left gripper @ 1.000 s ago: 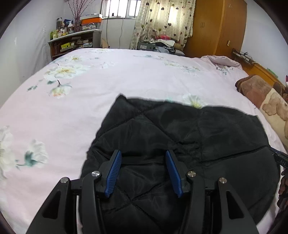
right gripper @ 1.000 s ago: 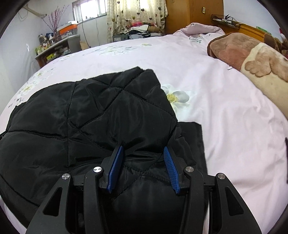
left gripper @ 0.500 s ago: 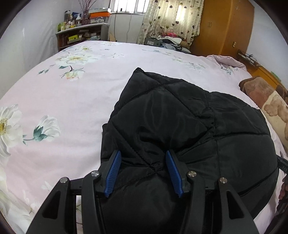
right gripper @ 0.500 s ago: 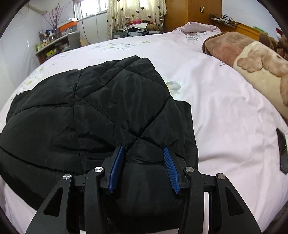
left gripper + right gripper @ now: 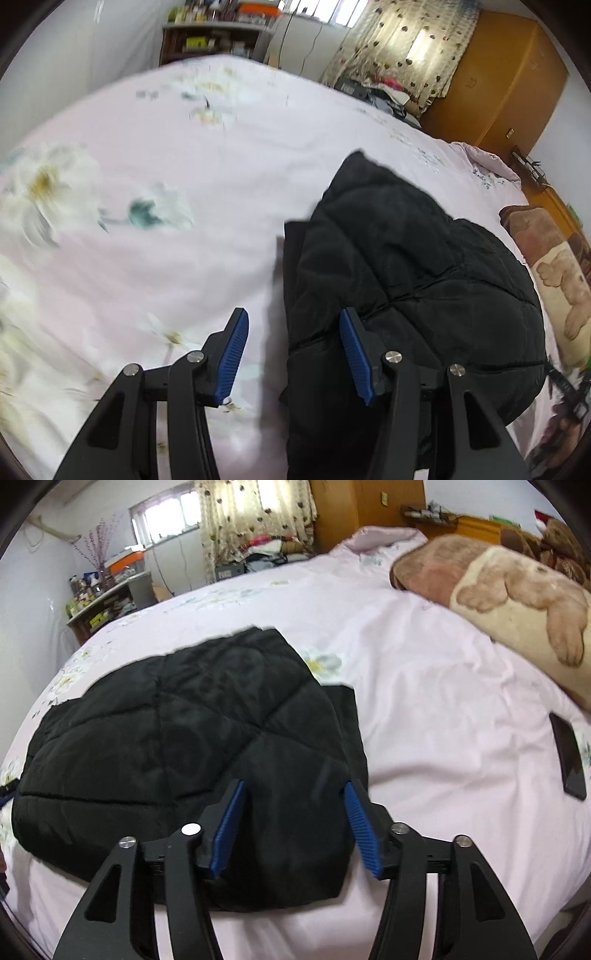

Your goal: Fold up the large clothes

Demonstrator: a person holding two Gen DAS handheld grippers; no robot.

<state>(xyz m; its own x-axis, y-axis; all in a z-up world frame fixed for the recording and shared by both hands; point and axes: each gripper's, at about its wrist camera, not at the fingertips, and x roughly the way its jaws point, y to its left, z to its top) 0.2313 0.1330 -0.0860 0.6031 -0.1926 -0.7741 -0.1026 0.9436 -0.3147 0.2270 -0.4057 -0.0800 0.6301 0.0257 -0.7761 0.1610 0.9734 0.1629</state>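
A black quilted jacket (image 5: 406, 280) lies folded into a compact bundle on the pink flowered bedsheet (image 5: 184, 177). My left gripper (image 5: 293, 350) hangs over the jacket's left edge with its jaws apart. Its left pad (image 5: 234, 354) is over bare sheet and its right pad (image 5: 354, 354) is against the black fabric, without pinching it. In the right wrist view the jacket (image 5: 177, 731) fills the left and middle. My right gripper (image 5: 293, 825) is above the jacket's near right corner. Its jaws are opening, and the fabric lies flat beneath them, not pinched.
A dark phone (image 5: 569, 757) lies on the sheet at the right. A brown bear-print blanket (image 5: 517, 602) runs along the right side of the bed. A cluttered shelf (image 5: 210, 40), a curtained window (image 5: 399, 55) and a wooden wardrobe (image 5: 506, 81) stand beyond the bed.
The left gripper slid left, from over the middle of the jacket to its left edge. The right gripper's jaws widened and the bunched fabric between them now lies flat.
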